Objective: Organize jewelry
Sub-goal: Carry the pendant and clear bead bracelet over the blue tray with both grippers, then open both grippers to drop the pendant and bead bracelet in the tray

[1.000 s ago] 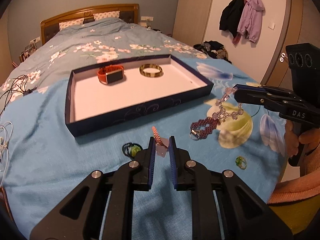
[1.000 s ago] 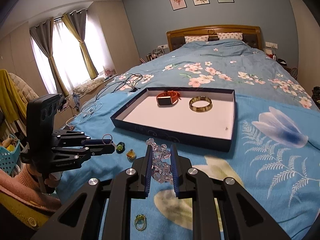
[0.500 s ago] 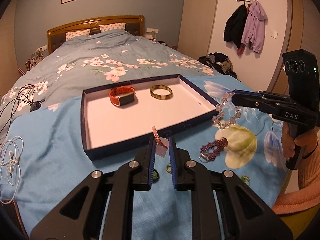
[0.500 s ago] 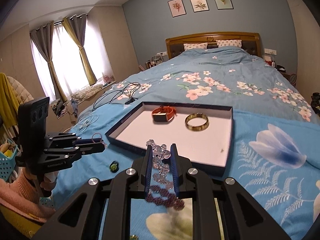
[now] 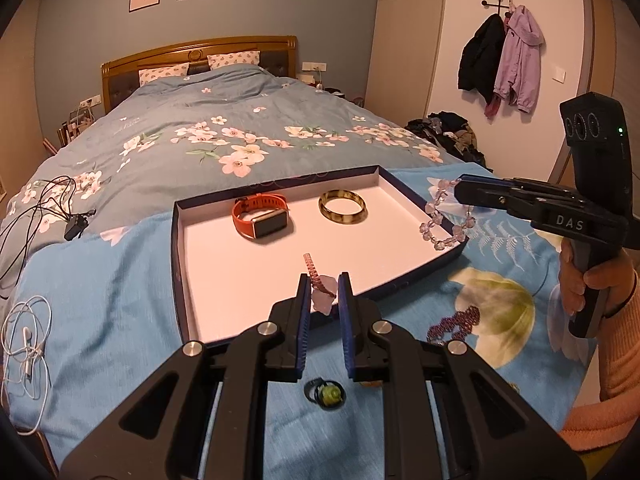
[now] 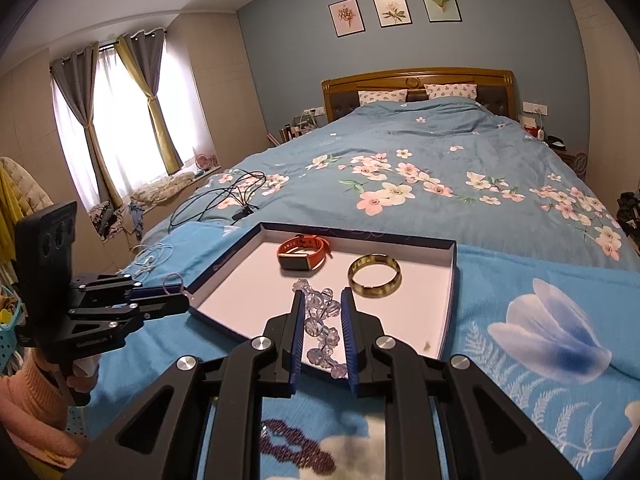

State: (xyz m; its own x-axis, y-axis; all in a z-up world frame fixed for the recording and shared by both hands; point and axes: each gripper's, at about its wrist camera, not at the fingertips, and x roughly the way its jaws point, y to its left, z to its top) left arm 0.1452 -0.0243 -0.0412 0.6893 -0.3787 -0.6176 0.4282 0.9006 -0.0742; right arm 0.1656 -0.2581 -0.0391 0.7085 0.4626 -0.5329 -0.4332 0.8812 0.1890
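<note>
1. Left wrist view: nearest, a green ring (image 5: 329, 394) lies on the bed (image 5: 100, 280) under the left gripper (image 5: 325, 296), and a purple bracelet (image 5: 454, 324) lies to its right near the bed's near edge.
2. The left gripper, level and pointing at the tray's (image 5: 182, 280) near edge, has its jaws closed on a pink cord (image 5: 316, 276) with a pale tag.
3. The right gripper (image 6: 322, 320) reaches over the tray's near right corner; its jaws pinch a crystal bracelet (image 6: 320, 324) that hangs above the tray floor.
4. Farther in the tray, a watch (image 5: 262, 220) and a bangle (image 5: 342, 212) lie side by side near its far edge.
5. Cables (image 5: 28, 344) lie at the bed's left edge.
</note>
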